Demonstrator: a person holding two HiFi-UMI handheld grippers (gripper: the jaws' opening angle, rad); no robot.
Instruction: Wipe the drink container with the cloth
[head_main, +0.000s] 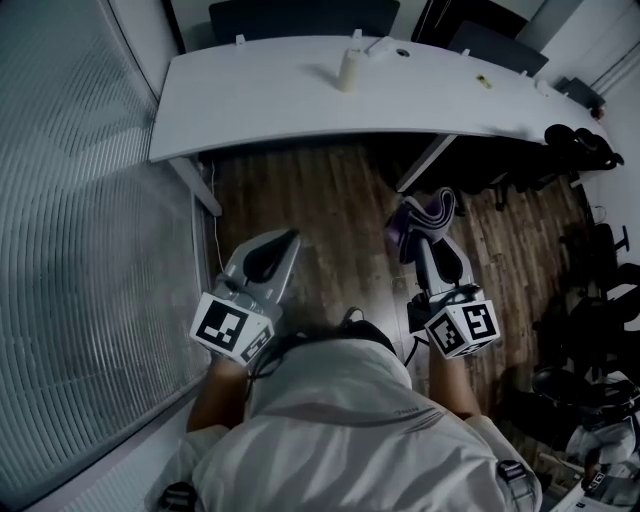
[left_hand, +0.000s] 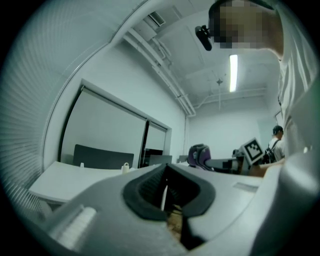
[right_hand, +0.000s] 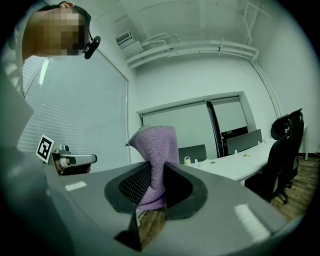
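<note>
Right now the right gripper (head_main: 425, 238) is clenched on the cloth (head_main: 428, 212). It's purple towelling, pinched between both pads. Most of it stands above the jaw tips as a folded peak, and a short end hangs below. The right gripper view shows the pads pressing the fabric from both sides.

Left gripper (head_main: 287, 240) is clamped fully together and holds nothing. Its own view shows the two pads meeting, with only a thin seam of light between them.

Drink container (head_main: 348, 70) is a small pale bottle with a cap, upright on the white table (head_main: 250, 100), toward the table's far edge. It is well apart from both grippers, with bare wood floor (head_main: 310, 190) lying between them and the table's near edge. In the head view it sits far ahead, roughly between the two grippers' lines. The right gripper view has it in the distance just right of the cloth, and the left gripper view has it left of the jaws. The cloth isn't touching it.

Both grippers point at the table, side by side. The left one is near the ribbed glass wall (head_main: 80, 260) on the left. Dark office chairs (head_main: 585, 145) stand at far right. There are small items on the table near the container, too small to identify.
</note>
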